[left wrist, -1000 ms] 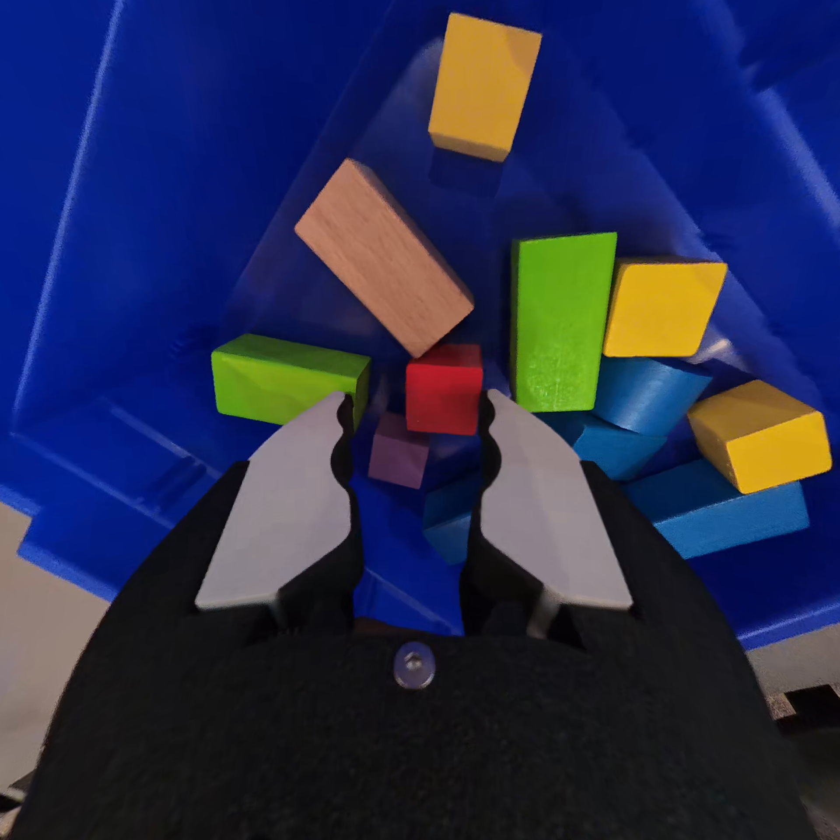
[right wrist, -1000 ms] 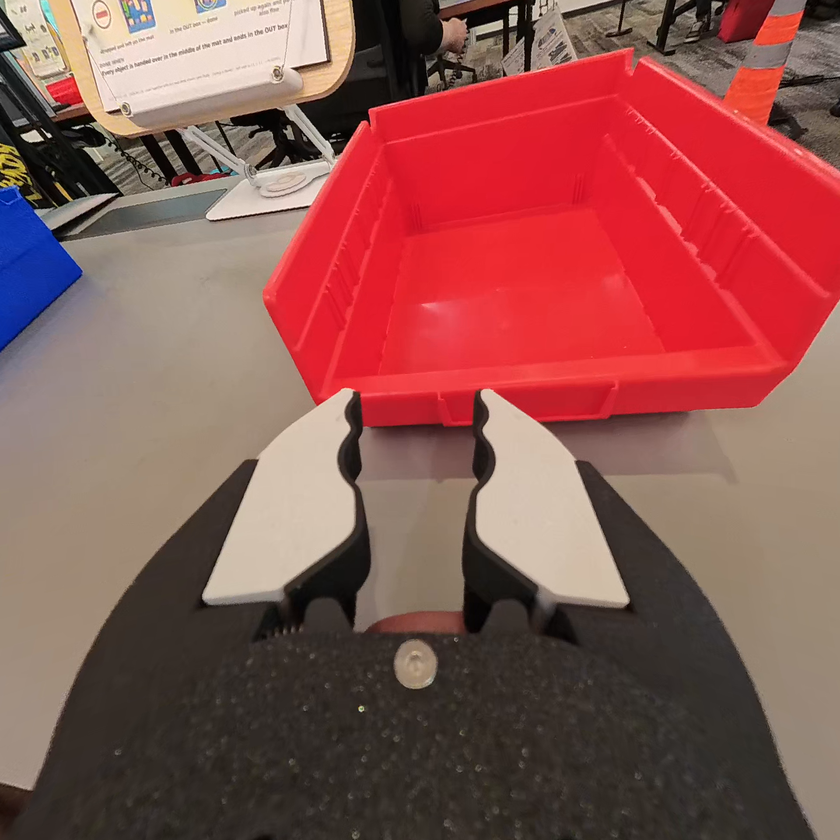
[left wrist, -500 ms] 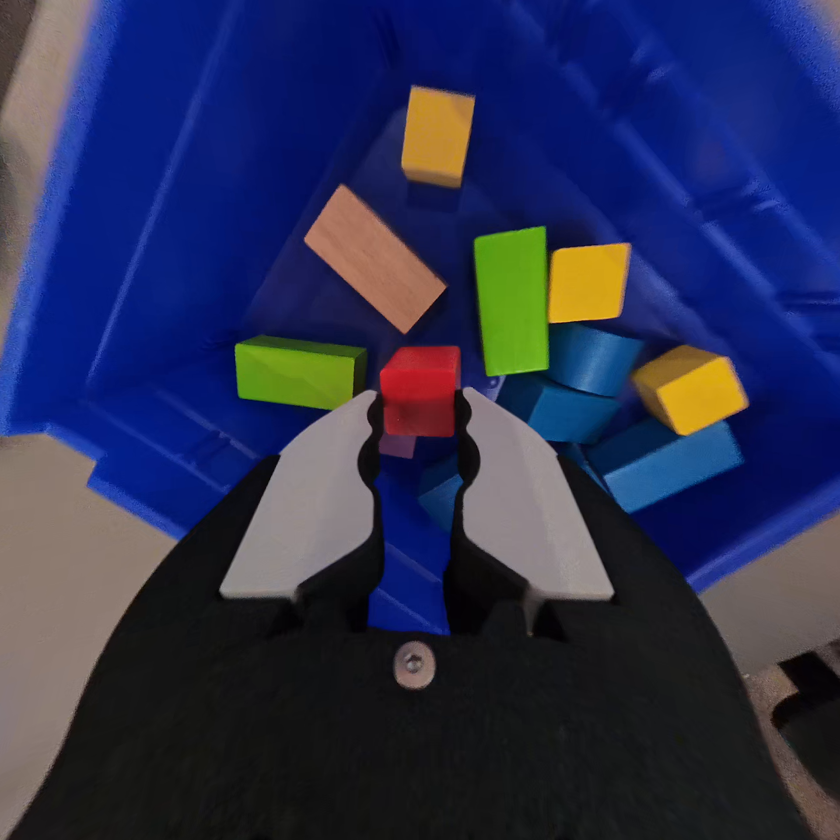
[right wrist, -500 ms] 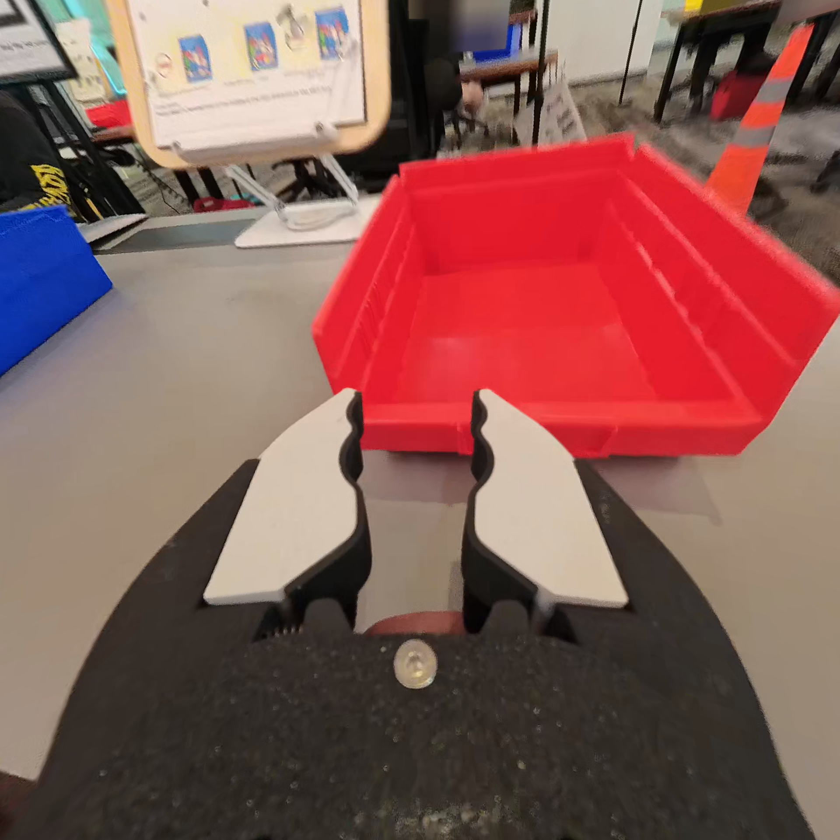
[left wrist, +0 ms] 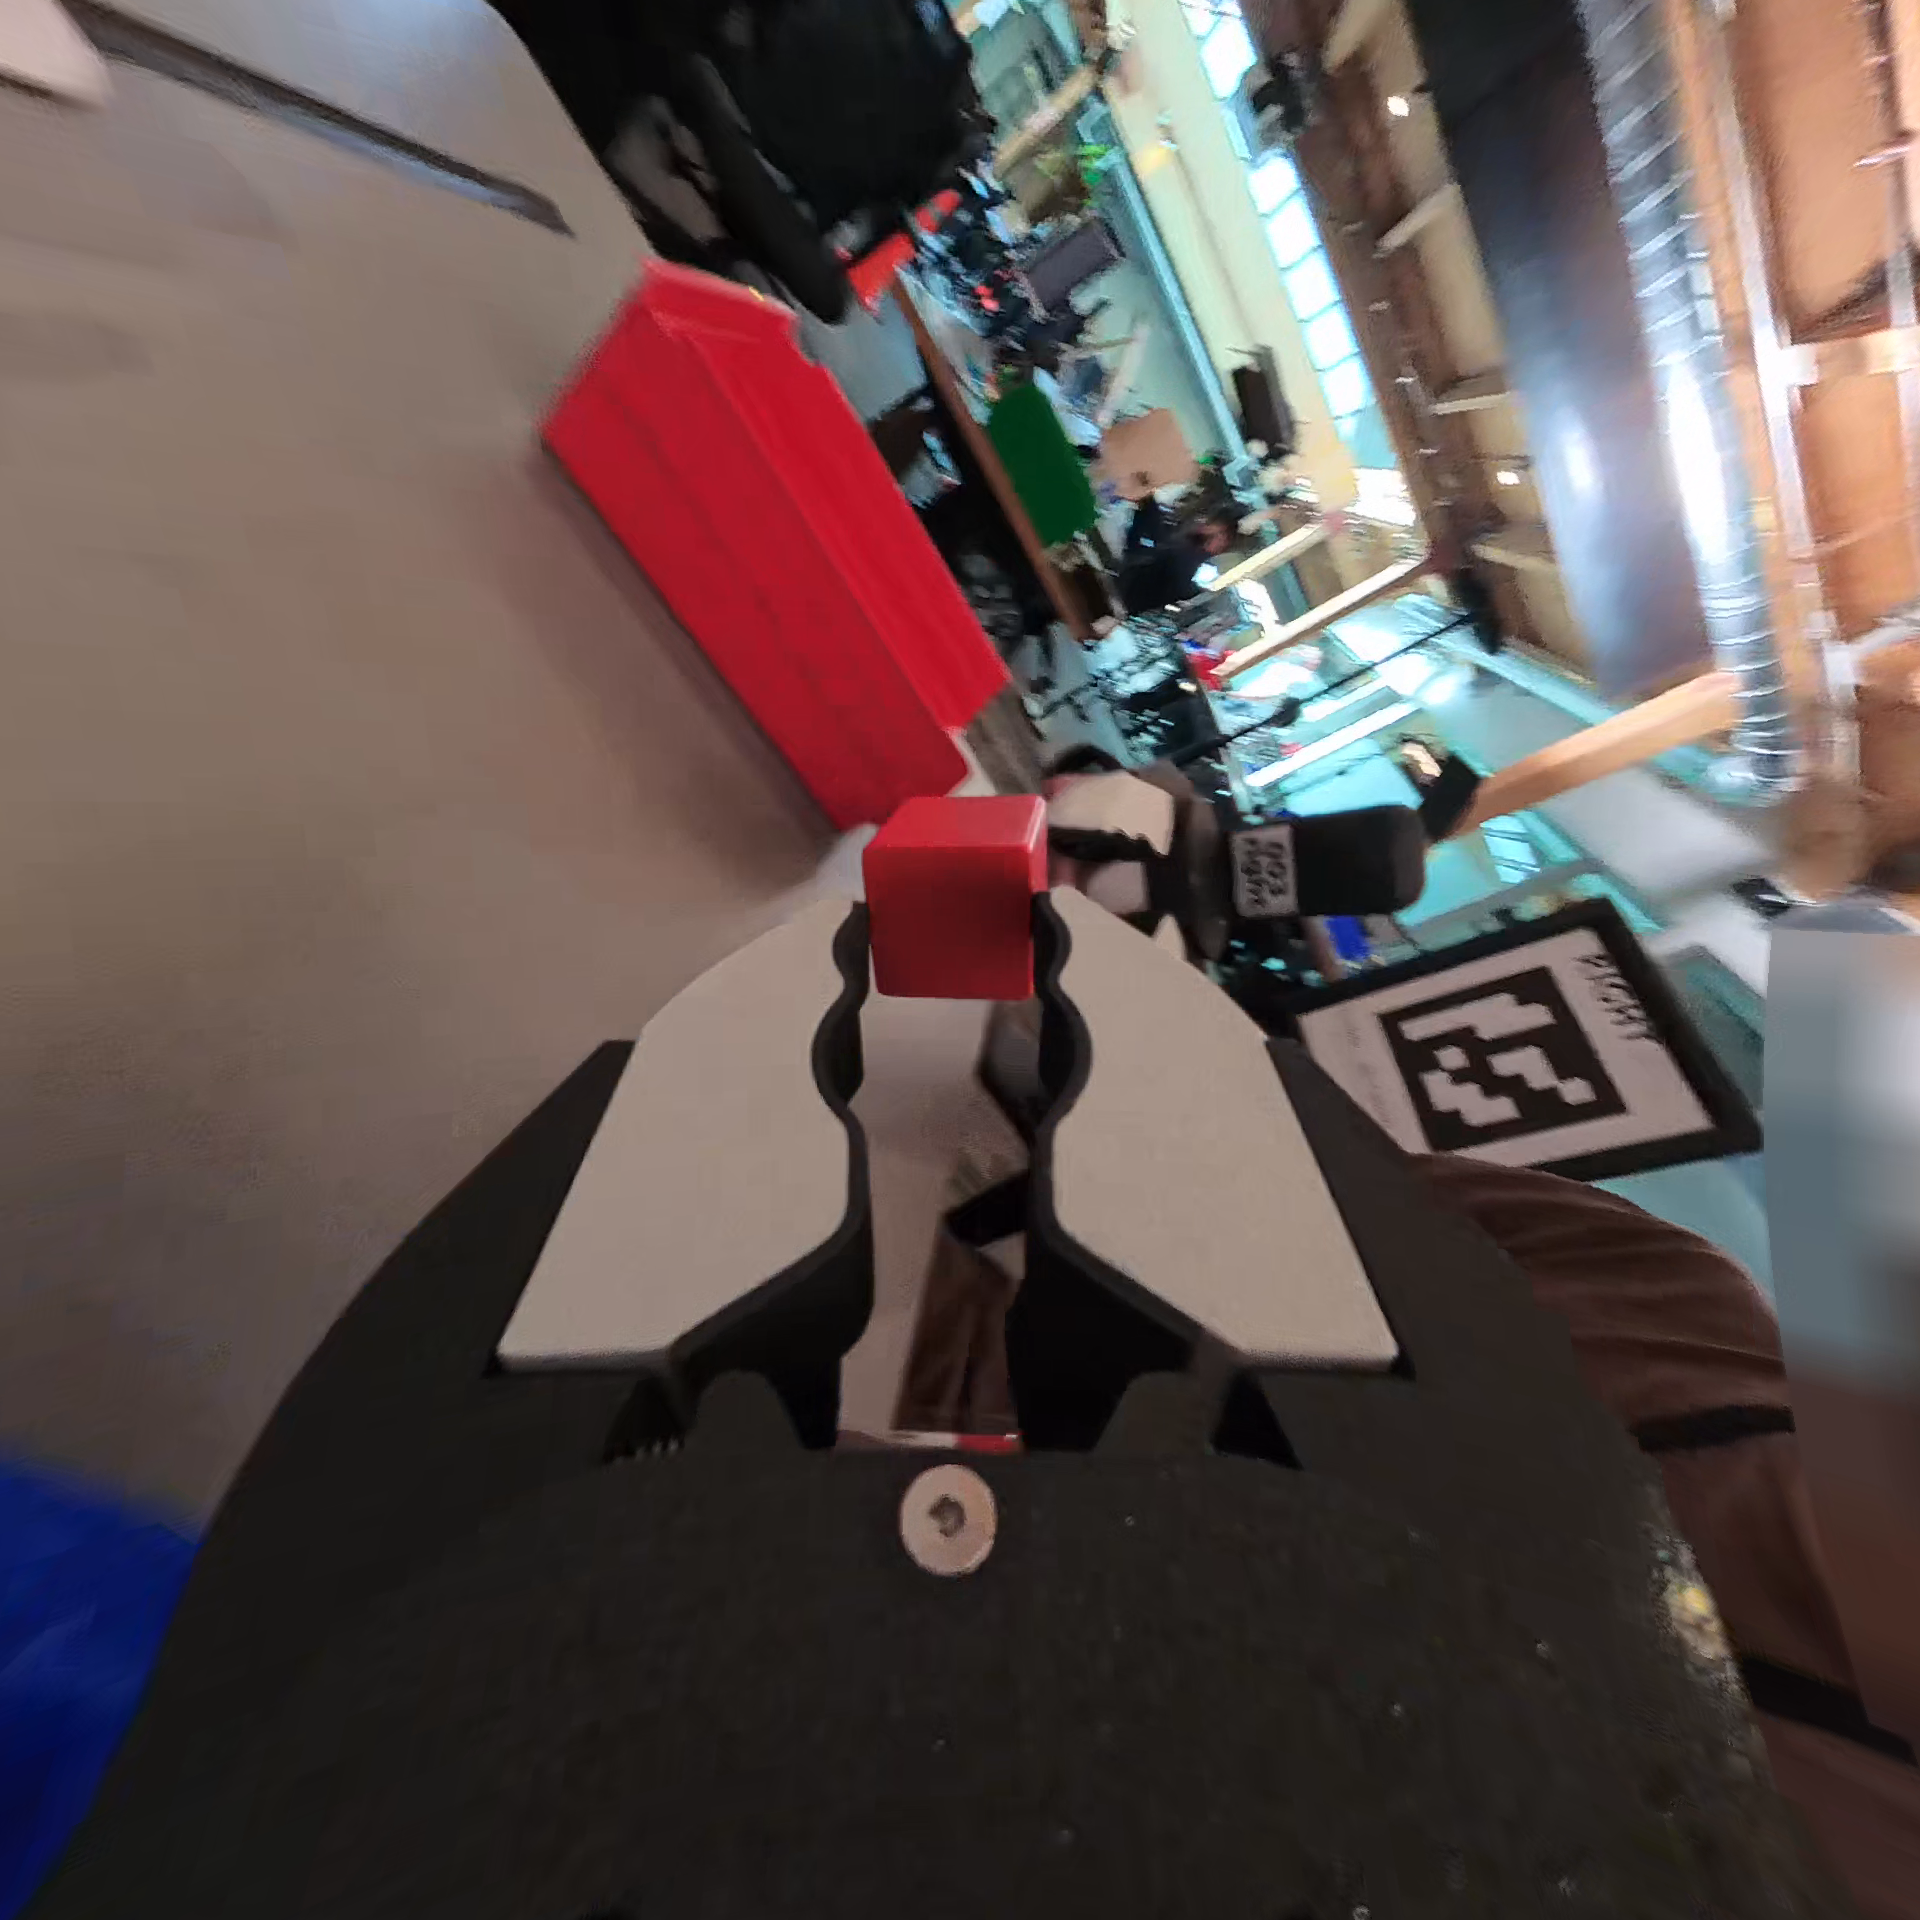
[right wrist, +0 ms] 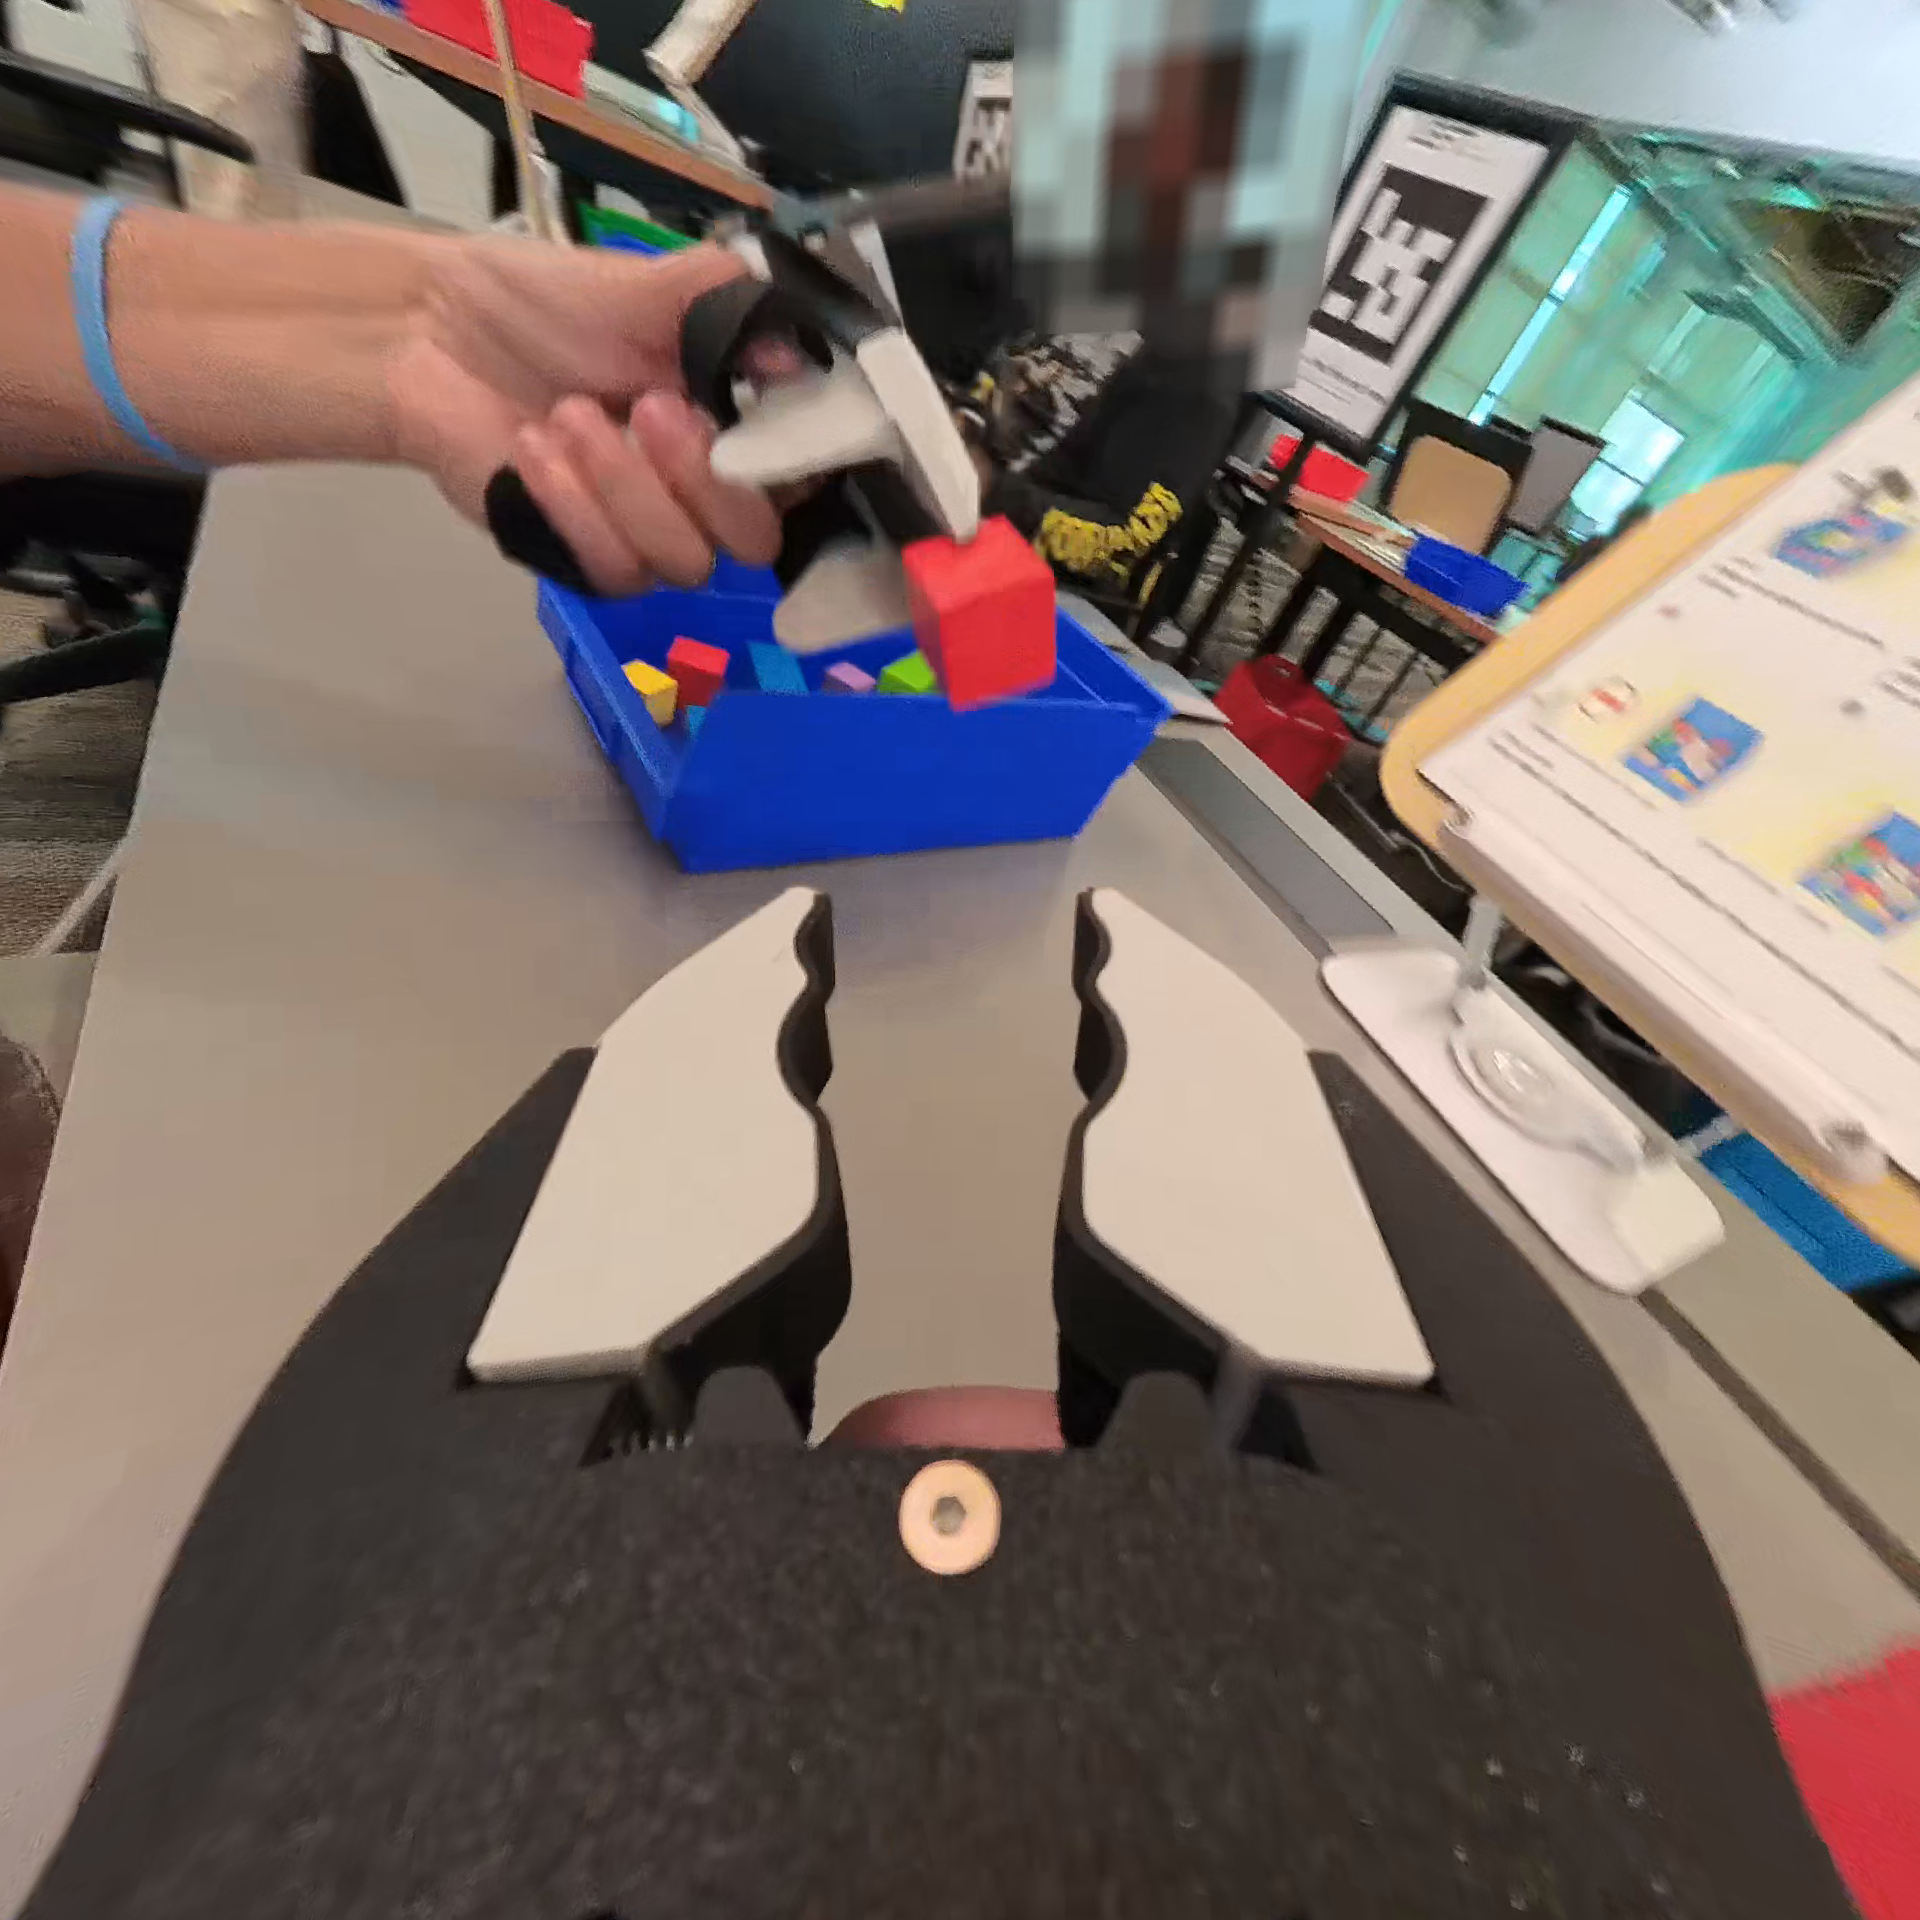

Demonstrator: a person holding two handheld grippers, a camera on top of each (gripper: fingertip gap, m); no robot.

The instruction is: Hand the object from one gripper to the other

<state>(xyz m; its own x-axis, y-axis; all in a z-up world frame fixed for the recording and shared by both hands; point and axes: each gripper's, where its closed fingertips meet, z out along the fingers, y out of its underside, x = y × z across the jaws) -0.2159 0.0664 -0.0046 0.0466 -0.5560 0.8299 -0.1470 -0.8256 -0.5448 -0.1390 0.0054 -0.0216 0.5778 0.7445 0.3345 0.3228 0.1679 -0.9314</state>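
We grip the red cube (left wrist: pixel 954 906) at the very tips of our left gripper (left wrist: pixel 951 940), lifted above the blue bin (right wrist: pixel 873 774) of blocks. Our right gripper (right wrist: pixel 951 935) waits empty, jaws spread, well apart from it. With so shallow a hold, the cube could twist or drop as the 2 meet. The red bin (left wrist: pixel 758 540) and tilted instruction board (right wrist: pixel 1683 727) sit clear of the gap.

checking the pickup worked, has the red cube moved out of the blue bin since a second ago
Yes. The red cube is now up out of the blue bin, clamped in the left tongs.
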